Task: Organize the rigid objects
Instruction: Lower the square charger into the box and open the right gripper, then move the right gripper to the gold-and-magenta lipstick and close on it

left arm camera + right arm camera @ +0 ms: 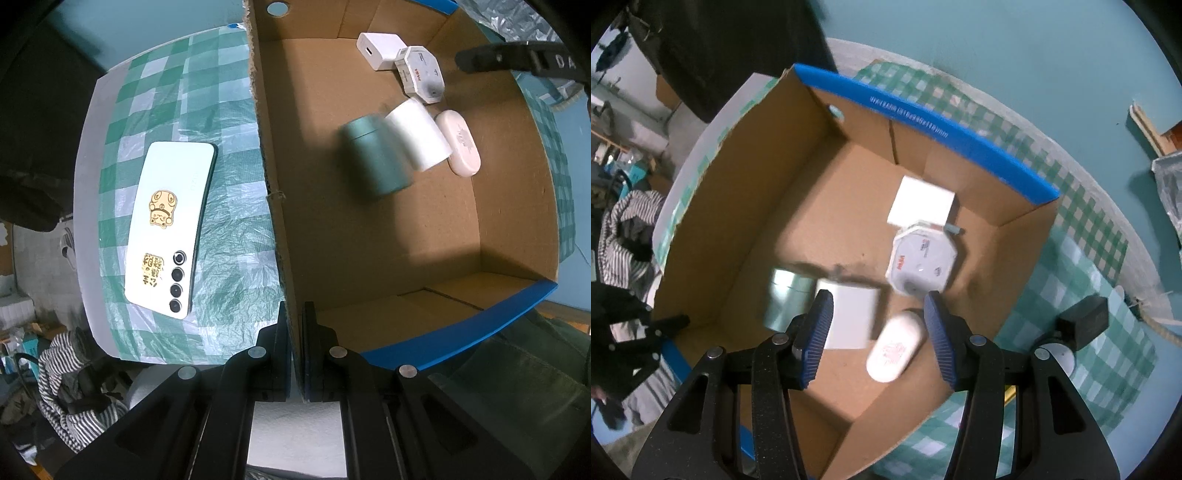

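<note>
Five items lie in the cardboard box (746,206): green-and-white canister (391,151), oval case (895,347), octagonal plug (921,260), white charger (921,205). Phone (168,229) remains on checked cloth (229,236) beside it. Left gripper (294,332) clamps the box wall; right gripper (879,325) hangs apart, empty. Judged next: fetch phone.

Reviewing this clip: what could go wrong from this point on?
The green cylinder and white cylinder lie blurred on the box floor, likely rolling; they may knock the oval case. The left gripper pinches the cardboard box wall; a tug could shift it. The phone is outside.
</note>
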The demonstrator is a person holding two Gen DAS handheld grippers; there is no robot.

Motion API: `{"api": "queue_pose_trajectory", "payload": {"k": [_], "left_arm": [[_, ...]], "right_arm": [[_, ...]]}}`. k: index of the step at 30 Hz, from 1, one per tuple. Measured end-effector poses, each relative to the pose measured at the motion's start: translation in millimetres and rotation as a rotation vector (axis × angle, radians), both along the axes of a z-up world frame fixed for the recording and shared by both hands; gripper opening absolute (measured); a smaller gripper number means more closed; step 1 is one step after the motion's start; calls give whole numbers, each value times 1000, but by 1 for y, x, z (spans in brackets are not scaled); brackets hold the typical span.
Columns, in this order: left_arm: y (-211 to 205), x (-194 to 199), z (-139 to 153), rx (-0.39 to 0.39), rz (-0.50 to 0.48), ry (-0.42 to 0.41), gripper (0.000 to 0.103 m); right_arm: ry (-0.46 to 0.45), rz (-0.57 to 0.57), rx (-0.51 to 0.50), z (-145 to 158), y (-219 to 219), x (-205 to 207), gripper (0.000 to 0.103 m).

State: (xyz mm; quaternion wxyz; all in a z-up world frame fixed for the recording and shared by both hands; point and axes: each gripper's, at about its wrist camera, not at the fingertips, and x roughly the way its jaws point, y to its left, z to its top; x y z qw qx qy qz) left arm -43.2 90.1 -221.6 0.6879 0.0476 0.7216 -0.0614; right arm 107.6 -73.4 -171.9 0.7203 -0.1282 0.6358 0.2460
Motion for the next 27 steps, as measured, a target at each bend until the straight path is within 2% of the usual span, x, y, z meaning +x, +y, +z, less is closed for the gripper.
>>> {"api": "queue_pose_trajectory", "payload": {"k": [5, 9, 18, 22, 27], "left_arm": [[-1, 0, 0, -2, -2, 2, 5], [-2, 1, 1, 1, -8, 1, 5], [-1, 2, 1, -1, -6, 1, 5], [-1, 2, 1, 0, -7, 2, 5], [-2, 2, 1, 4, -10, 5, 5]], "right_arm": [[-13, -21, 18, 12, -5, -2, 53], [-20, -41, 27, 22, -14, -6, 59], [-31, -136, 48, 42, -50, -12, 61], [-28, -207, 40, 43, -75, -14, 63], [4, -309, 12, 30, -113, -14, 63]]}}
